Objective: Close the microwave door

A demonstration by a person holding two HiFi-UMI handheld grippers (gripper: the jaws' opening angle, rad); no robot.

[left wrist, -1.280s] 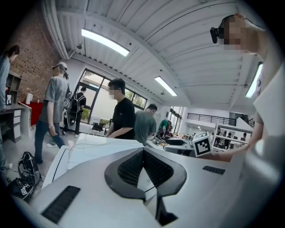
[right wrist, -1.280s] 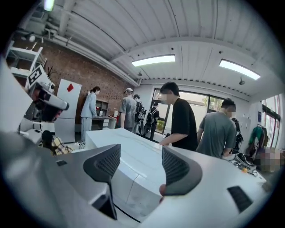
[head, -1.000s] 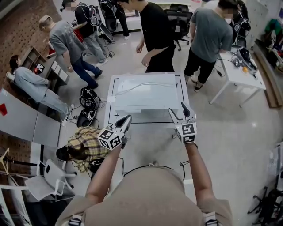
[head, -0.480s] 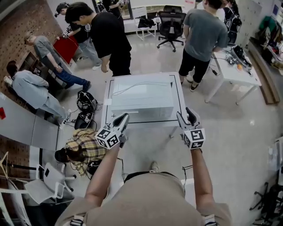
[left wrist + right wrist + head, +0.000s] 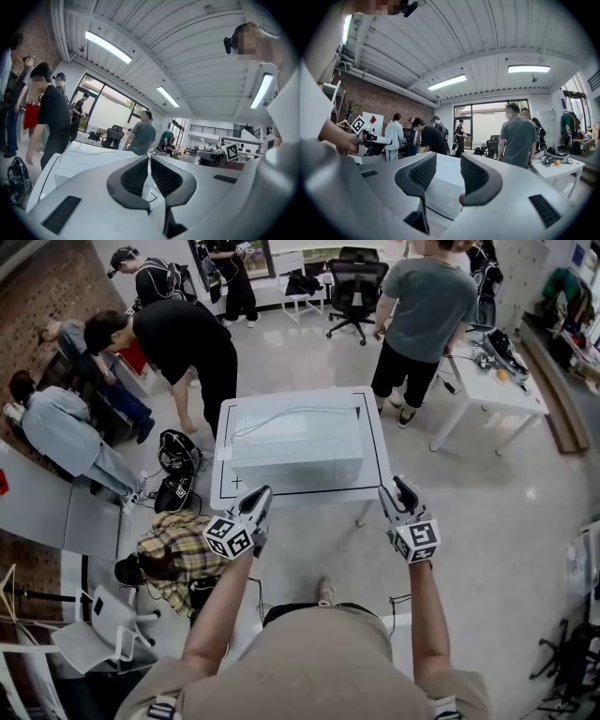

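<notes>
Left gripper (image 5: 149, 163): jaws all but together, nothing between them. Right gripper (image 5: 448, 164): jaws apart and empty.

Both hang just off the near edge of the table (image 5: 378, 446), touching nothing. The microwave (image 5: 295, 456) sits mid-table with its front toward you. No door leaf juts out, so it reads as shut.

Change over the last second: you have drawn both grippers back from the table edge, the right one further out.

Judgement: the door is likely closed and you are clearing away.
</notes>
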